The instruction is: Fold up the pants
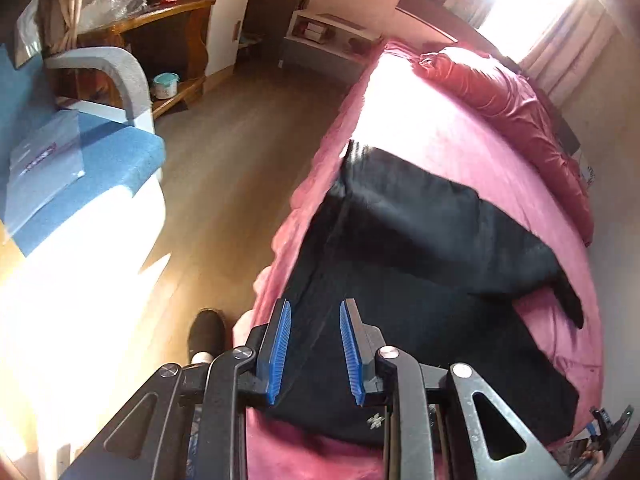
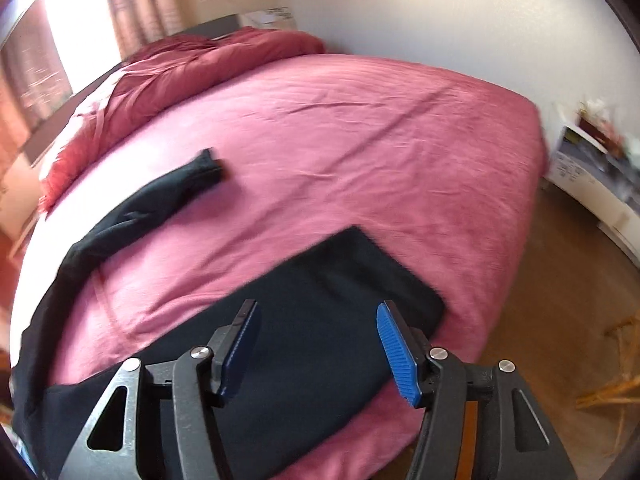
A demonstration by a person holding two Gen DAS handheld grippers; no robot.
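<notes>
Pink bed (image 2: 360, 128) serves as work surface — black pants (image 2: 320, 320) lie at its near edge, one leg folded across, while left gripper (image 1: 316, 352) and right gripper (image 2: 320, 348) hover above, spread and empty, evidently between grasps.

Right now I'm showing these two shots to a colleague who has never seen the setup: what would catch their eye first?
The wide pink bed fills both views, with black pants spread along its near edge and one leg trailing toward the crumpled red duvet at the head. Next come the blue-padded grippers in the foreground: the left gripper and right gripper both hang open above the cloth, holding nothing. Harsh window glare washes out the far corner.
</notes>
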